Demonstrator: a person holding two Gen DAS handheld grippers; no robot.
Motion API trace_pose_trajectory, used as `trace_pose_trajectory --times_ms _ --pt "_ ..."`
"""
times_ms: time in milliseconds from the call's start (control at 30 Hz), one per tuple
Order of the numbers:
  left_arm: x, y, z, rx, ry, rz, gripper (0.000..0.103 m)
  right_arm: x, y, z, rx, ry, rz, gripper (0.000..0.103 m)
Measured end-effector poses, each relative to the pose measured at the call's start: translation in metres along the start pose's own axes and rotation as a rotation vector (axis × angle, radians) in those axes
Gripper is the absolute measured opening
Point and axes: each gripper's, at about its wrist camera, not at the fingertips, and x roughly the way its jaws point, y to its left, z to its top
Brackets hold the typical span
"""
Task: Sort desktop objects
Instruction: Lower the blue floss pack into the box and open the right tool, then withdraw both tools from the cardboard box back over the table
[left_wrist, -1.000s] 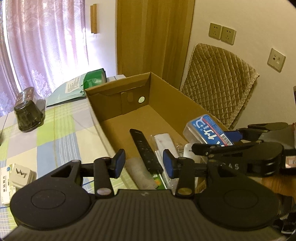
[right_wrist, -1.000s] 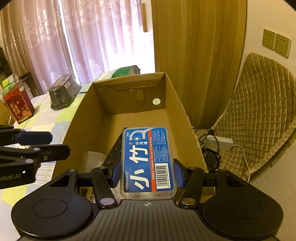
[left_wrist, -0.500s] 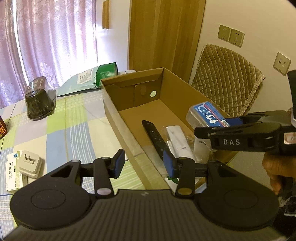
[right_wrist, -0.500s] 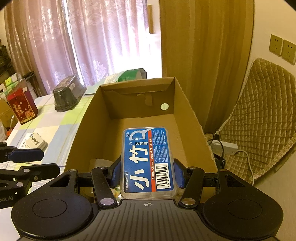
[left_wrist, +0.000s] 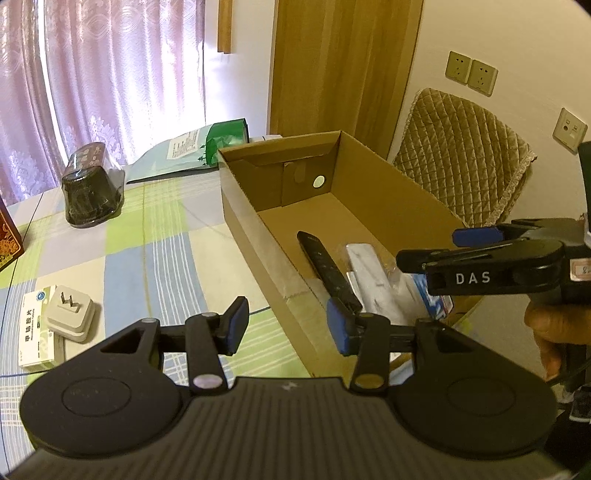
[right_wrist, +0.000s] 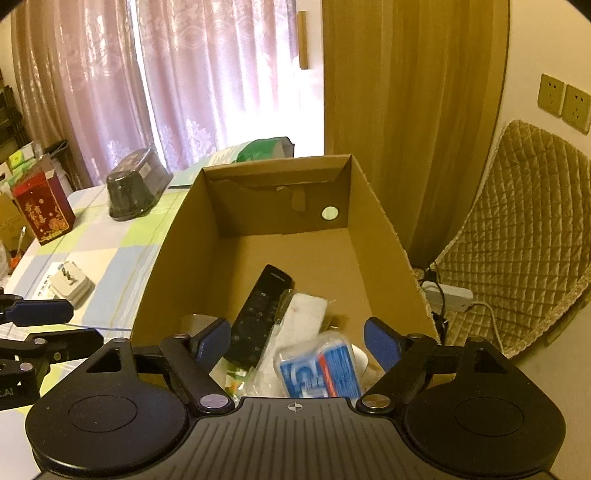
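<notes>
Left gripper (left_wrist: 282, 325): we see its fingers (left_wrist: 236, 325) spread, empty.
Cardboard box (left_wrist: 251, 236): we see a black remote (left_wrist: 325, 266) inside.
Surface (left_wrist: 166, 266): we see a white plug adapter (left_wrist: 70, 312).

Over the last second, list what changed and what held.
The right gripper opened and let go of the blue floss box, which dropped into the cardboard box beside the black remote. The left gripper stayed open and empty; the white plug adapter stayed on the table.
</notes>
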Motion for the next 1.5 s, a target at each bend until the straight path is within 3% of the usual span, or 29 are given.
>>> trace_pose_trajectory --times_ms 1100,1500 --pt "-0.065 0.047 -0.029 -0.085 -0.036 0.069 0.045 -0.042 0.041 0.002 -0.052 -0.004 0.024 0.082" --pt "-0.099 0.090 -0.063 -0.134 -0.032 0.155 0.052 -0.067 0.087 0.005 -0.081 -0.050 0.111 0.082"
